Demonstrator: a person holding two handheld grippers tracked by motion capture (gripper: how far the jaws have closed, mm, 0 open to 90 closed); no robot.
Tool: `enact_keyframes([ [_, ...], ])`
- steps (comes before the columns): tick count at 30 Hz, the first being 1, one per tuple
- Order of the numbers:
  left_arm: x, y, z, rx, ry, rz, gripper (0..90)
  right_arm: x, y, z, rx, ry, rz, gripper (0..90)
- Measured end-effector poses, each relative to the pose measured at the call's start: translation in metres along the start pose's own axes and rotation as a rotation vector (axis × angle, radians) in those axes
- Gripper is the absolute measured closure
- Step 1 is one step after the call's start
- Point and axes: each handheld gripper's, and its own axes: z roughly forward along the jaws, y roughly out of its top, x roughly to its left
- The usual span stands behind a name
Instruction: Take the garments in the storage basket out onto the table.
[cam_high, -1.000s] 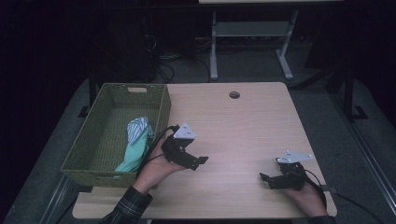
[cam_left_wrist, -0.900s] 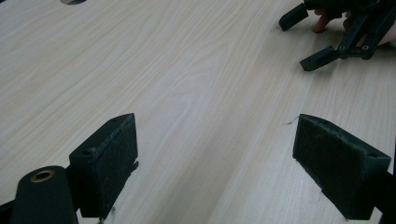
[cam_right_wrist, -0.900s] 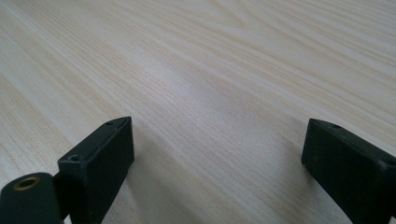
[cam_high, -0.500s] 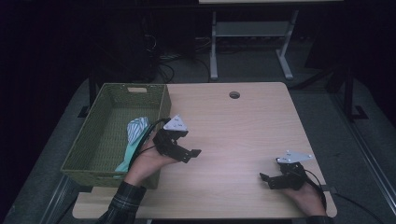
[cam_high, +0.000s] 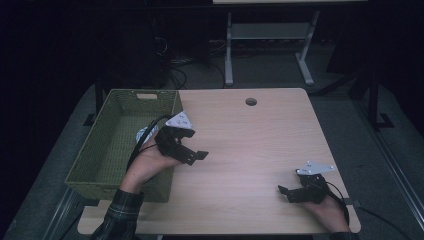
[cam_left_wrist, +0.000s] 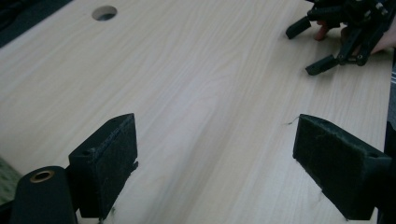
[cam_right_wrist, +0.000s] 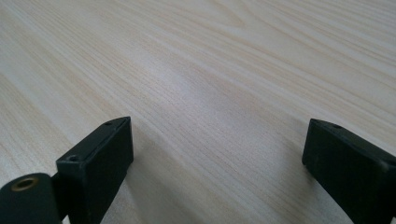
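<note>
My left gripper (cam_high: 196, 146) hovers at the table's left side, just right of the green woven basket (cam_high: 107, 150). It stands open with nothing between its pads, and bare wood lies ahead of it in the left gripper view (cam_left_wrist: 217, 140). A pale teal-and-white cloth (cam_high: 142, 134) lies in the basket, mostly hidden behind the left hand. My right gripper (cam_high: 286, 192) rests low near the table's front right corner, open over bare wood (cam_right_wrist: 219, 149). It also appears far off in the left gripper view (cam_left_wrist: 327, 44).
The light wooden table (cam_high: 250, 150) has a round cable hole (cam_high: 251, 101) near its far edge. The basket's near right corner stands close under the left forearm. A metal stand (cam_high: 265, 35) is on the dark floor beyond the table.
My left gripper has drifted back and to the left, closer to the basket rim, and the hand now covers more of the cloth. The right gripper has stayed put.
</note>
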Motion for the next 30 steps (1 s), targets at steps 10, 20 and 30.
enact_keyframes([
  [10, 0.009, -0.009, -0.011, -0.002, 0.035, -0.026, 13.6, 0.0, 0.0, 0.0, 0.0, 0.0, 0.0, 8.4],
  [20, 0.019, -0.023, -0.026, 0.01, 0.088, -0.067, 14.2, 0.0, 0.0, 0.0, 0.0, 0.0, 0.0, 8.4],
  [30, 0.028, -0.042, -0.044, 0.009, 0.134, -0.115, 14.3, 0.0, 0.0, 0.0, 0.0, 0.0, 0.001, 8.4],
])
